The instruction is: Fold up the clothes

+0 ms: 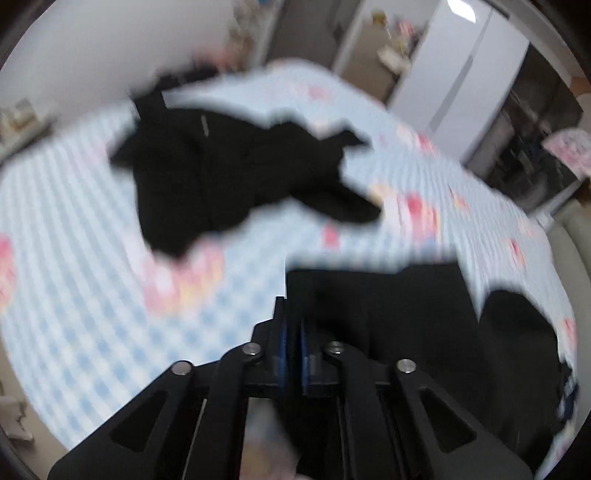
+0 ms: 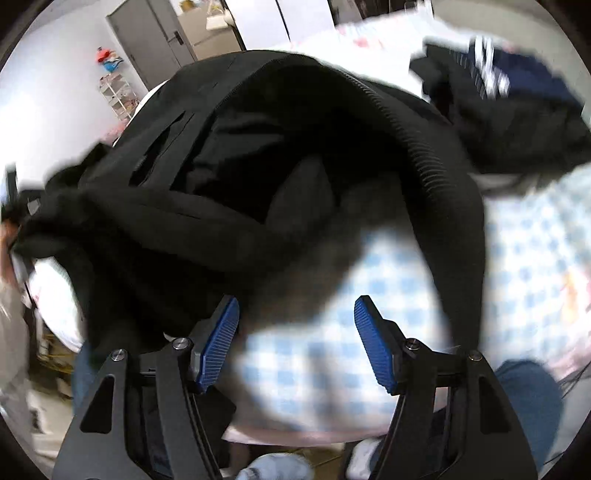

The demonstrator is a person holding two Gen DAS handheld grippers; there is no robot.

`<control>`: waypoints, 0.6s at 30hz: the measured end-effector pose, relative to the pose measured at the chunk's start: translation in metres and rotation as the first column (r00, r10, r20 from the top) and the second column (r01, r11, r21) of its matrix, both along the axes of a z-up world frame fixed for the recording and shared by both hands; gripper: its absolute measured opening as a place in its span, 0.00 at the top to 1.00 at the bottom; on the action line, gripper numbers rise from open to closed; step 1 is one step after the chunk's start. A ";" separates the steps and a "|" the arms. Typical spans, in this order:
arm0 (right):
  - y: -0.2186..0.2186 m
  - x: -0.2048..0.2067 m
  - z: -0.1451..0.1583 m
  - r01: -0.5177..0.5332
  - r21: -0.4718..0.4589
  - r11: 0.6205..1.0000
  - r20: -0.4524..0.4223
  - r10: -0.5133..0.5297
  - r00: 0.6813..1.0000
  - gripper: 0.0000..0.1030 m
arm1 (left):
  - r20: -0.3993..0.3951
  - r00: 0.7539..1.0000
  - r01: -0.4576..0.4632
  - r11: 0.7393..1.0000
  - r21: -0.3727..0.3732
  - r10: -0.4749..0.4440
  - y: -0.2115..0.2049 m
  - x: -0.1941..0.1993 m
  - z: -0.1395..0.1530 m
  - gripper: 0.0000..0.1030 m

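In the left wrist view a crumpled black garment lies on the blue-checked bed sheet, well ahead of my left gripper. Its blue pads stand a narrow slit apart at the left edge of a flat black cloth. Whether that cloth is pinched I cannot make out. In the right wrist view a black zip jacket hangs bunched over the sheet, just beyond my right gripper. That gripper is open, with nothing pressed between its pads.
A dark pile with a navy striped piece sits at the bed's far right. More dark cloth lies beside the flat one. White cabinets, a grey door and a small rack surround the bed. A person's jeans stand at the near edge.
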State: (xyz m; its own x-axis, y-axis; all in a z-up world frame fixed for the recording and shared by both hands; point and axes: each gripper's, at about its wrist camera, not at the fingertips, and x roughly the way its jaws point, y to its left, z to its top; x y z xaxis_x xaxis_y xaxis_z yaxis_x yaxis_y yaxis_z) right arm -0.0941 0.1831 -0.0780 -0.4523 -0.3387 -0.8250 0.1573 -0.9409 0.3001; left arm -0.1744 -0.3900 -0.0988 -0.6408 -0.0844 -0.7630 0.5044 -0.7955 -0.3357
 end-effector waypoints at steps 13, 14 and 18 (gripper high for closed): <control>-0.055 -0.037 -0.064 -0.036 -0.210 0.977 0.103 0.058 0.993 0.16 | 0.028 0.979 0.184 0.930 0.319 -0.203 0.049 -0.005 -0.109 0.30; -0.059 -0.044 -0.065 -0.041 -0.224 0.974 0.102 0.065 0.993 0.28 | 0.026 0.974 0.206 0.924 0.323 -0.226 0.057 -0.012 -0.111 0.40; -0.074 -0.053 -0.030 -0.108 -0.005 0.994 -0.054 0.108 0.993 0.81 | 0.060 0.946 0.304 0.936 0.175 -0.319 0.099 -0.026 -0.083 0.87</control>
State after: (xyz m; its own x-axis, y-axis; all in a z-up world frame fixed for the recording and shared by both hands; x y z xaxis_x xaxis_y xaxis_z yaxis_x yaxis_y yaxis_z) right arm -0.1466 0.1093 -0.1083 -0.4564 -0.3945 -0.7975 0.2743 -0.9151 0.2957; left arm -0.2004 -0.2906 -0.1821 -0.5466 0.2377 -0.8030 0.2727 -0.8560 -0.4391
